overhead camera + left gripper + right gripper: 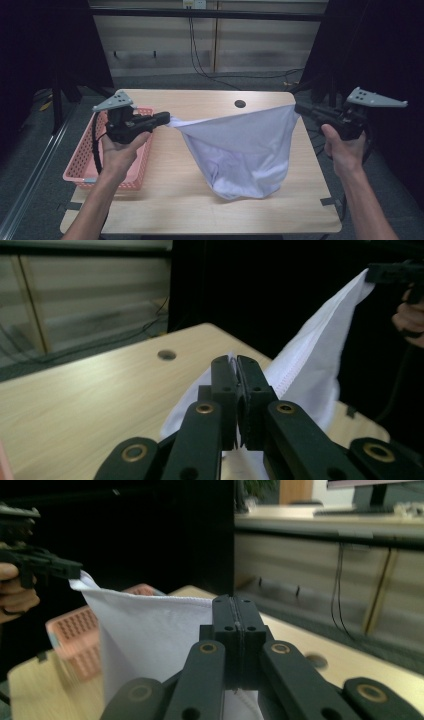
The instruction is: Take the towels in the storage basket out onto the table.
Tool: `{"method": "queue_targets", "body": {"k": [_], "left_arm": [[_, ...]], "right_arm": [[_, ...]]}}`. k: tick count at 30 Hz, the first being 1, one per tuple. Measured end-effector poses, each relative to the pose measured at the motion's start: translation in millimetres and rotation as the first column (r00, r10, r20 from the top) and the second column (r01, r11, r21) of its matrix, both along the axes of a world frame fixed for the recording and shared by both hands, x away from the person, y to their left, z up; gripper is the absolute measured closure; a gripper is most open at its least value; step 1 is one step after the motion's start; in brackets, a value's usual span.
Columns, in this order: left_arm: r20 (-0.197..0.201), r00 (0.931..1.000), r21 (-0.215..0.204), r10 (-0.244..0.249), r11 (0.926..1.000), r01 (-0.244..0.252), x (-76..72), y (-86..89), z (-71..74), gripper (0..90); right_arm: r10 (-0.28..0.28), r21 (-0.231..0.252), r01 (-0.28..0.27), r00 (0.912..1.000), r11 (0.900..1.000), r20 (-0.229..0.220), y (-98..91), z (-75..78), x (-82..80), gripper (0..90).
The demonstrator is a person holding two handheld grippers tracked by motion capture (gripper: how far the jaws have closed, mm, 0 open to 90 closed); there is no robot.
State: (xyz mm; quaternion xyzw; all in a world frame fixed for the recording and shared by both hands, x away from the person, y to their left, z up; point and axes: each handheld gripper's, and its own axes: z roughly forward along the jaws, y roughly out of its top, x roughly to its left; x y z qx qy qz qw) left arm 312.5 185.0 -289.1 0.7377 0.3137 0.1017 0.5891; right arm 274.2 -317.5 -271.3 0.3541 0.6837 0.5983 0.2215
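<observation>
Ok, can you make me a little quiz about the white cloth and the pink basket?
1. True or false: both grippers are shut on the white fabric cloth.
2. Which side of the light wooden table holds the pink plastic basket: A left, B right?
3. What does the cloth's lowest part touch?

Key: 1 true: left gripper, right gripper. 2 A. 3 The table.

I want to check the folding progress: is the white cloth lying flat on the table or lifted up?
Lifted: the white cloth hangs between the left gripper and right gripper.
</observation>
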Motion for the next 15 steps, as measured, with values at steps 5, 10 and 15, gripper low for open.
{"method": "queue_targets", "body": {"k": [5,10,15], "left_arm": [[-0.016,0.9996,0.026,-0.024,0.9993,0.025,-29.7,5.9,-12.7,87.6],[-0.139,0.9865,-0.011,-0.086,0.9963,0.085,-68.0,9.8,-74.9,87.5],[-0.21,0.9616,0.018,-0.177,0.9827,0.184,-117.6,5.6,-112.3,87.3]], "right_arm": [[0.053,-0.038,-0.054,0.9985,0.9978,-0.01,5.4,-13.7,-34.2,90.0],[0.076,-0.043,-0.083,0.9862,0.9956,-0.147,-7.3,-90.9,-99.7,90.0],[0.093,-0.029,-0.102,0.9716,0.9944,-0.217,-16.8,-131.4,-152.2,90.0]]}}
